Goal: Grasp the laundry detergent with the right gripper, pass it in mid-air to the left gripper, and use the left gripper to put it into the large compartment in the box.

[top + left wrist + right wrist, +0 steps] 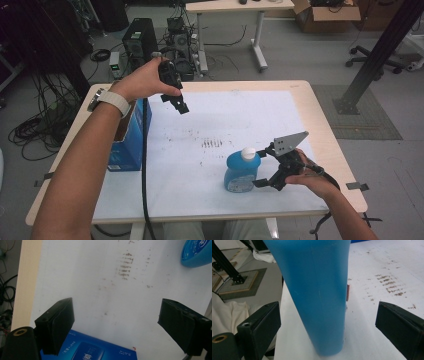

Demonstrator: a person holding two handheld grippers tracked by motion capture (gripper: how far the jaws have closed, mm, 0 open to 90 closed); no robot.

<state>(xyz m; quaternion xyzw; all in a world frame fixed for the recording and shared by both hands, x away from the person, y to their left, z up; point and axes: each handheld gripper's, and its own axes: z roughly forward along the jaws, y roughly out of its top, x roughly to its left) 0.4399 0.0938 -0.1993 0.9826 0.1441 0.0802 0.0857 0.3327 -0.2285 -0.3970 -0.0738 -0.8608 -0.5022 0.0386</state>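
Note:
A blue bottle (242, 171) with a white cap stands upright on the white table top (225, 120), right of middle near the front. My right gripper (264, 167) is open, its jaws on either side of the bottle without touching; the right gripper view has the blue bottle (317, 290) between the spread jaws. My left gripper (176, 102) is held in the air above the table's back left, open, with nothing between its jaws. It looks down on the table, a blue box (95, 350) and an edge of the bottle (197, 252).
An open blue carton (131, 137) stands at the table's left edge, under my left forearm. Brown smudges (212, 144) mark the middle of the top. Beyond the table are computer cases, cables, another desk and a black post on the floor.

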